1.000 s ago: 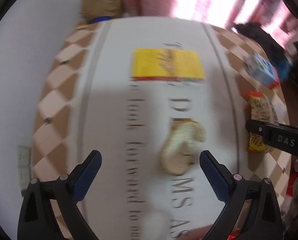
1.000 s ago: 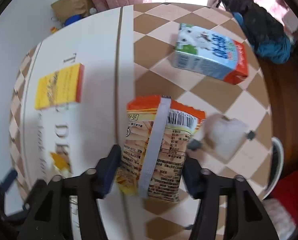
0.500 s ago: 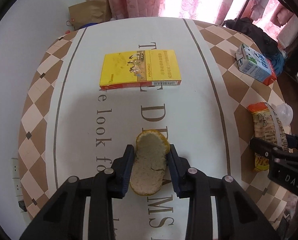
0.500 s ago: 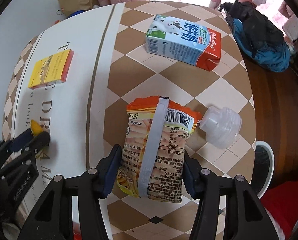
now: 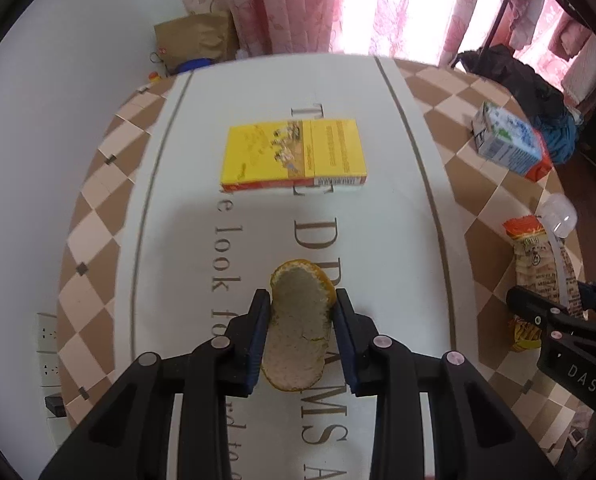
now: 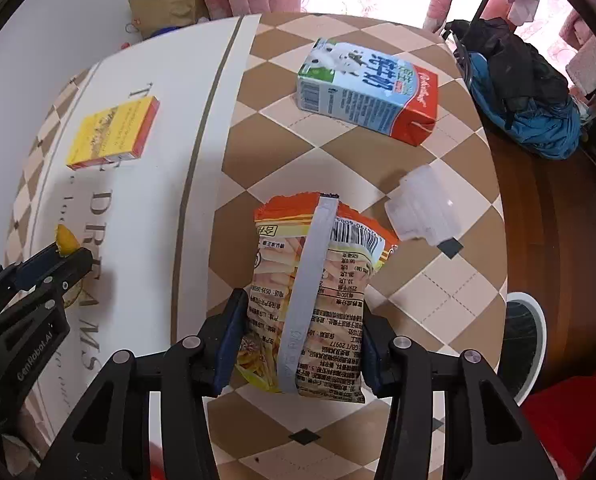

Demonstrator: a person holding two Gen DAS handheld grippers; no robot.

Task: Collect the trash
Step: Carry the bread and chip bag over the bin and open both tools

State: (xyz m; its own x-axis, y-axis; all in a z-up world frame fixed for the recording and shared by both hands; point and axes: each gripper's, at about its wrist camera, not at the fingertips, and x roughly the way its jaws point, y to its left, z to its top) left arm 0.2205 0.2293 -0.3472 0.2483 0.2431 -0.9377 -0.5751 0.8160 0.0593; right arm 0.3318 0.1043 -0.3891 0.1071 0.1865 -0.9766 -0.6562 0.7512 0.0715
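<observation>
Left gripper [image 5: 301, 334] pinches the orange peel [image 5: 298, 330] from both sides over the table's [image 5: 169, 280] white lettered strip; right gripper [image 6: 300, 340] clamps the lower half of the snack bag [image 6: 312, 296] above the checkered part. Lift both straight up and keep the squeeze steady, since peel may crack and foil may slip. Cigarette box [image 5: 293, 154], milk carton [image 6: 368, 88] and plastic cap [image 6: 424, 210] lie uncollected.

From my left view the right gripper [image 5: 554, 312] covers the snack bag's [image 5: 538, 256] lower part; tablecloth [image 5: 201, 216] lettering runs off the bottom edge
</observation>
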